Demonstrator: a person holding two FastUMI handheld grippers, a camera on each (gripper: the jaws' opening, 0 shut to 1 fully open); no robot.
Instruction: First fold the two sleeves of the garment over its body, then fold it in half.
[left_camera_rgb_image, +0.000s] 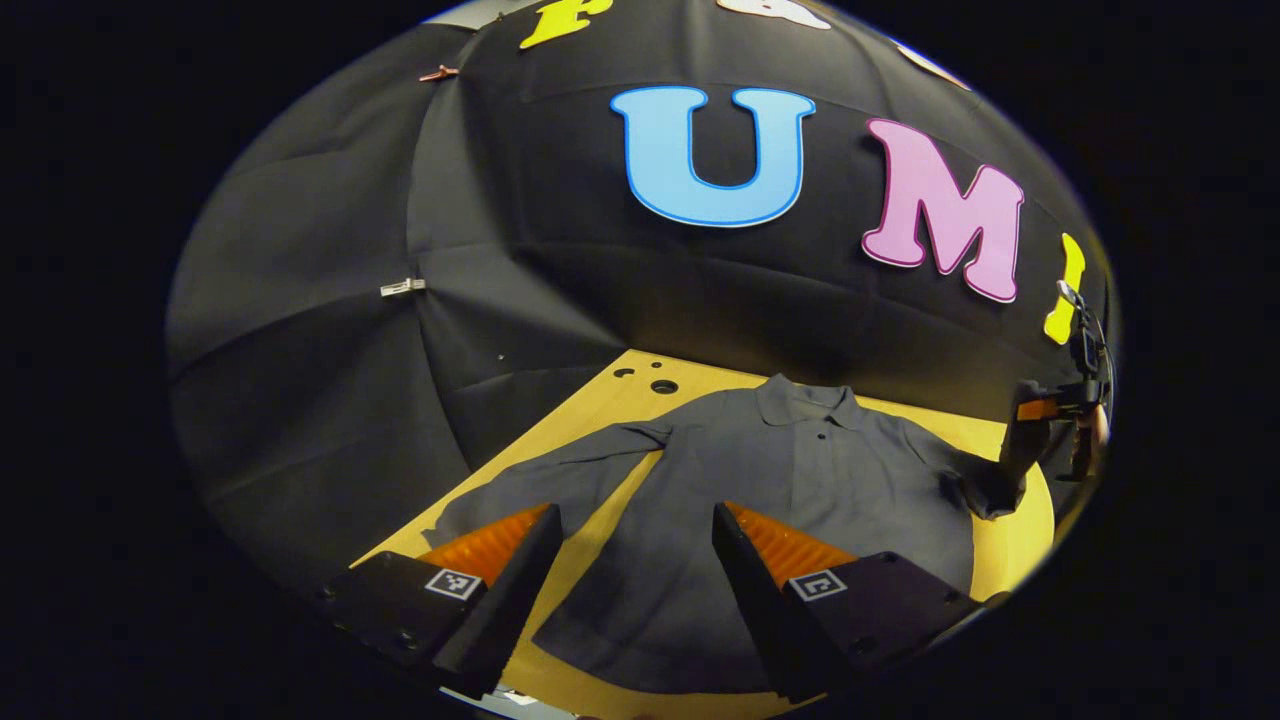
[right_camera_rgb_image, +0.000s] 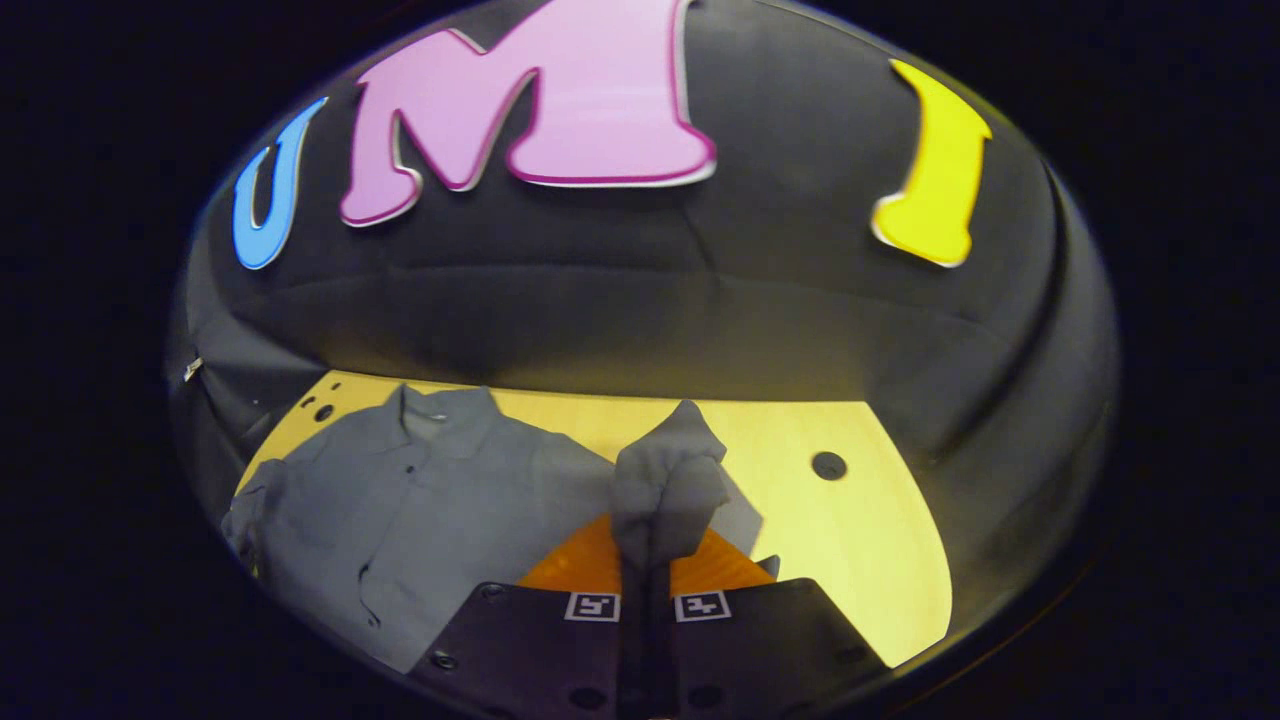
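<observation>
Grey collared garment (left_camera_rgb_image: 760, 480) spread flat, front up, on the yellow surface (right_camera_rgb_image: 830, 520), collar at the far side from both tongs. Right tongs (right_camera_rgb_image: 648, 560) closed together on the end of one sleeve (right_camera_rgb_image: 670, 480), cloth bunched between the fingers and raised off the surface; same tongs seen from the left gripper view at far right (left_camera_rgb_image: 1015, 460) with that sleeve end lifted. Left tongs (left_camera_rgb_image: 635, 550) wide apart, holding nothing, hovering above the lower body of the garment, other sleeve (left_camera_rgb_image: 560, 480) lying flat just beyond the left-hand finger. Judged step: first sleeve fold in hand, carry over the body not yet done; second sleeve and half-fold outstanding. Risks from here: pinch sits near the cuff on a small bunch of cloth, so a quick pull could slip the fabric out and drop the sleeve short of the body. Lift too high or too far across likely to drag the shoulder and shift the whole garment on the smooth surface, since nothing pins the body down. Bunched cuff may land twisted, leaving a lump under the later half-fold. Left tongs low over the body could snag the incoming sleeve.
</observation>
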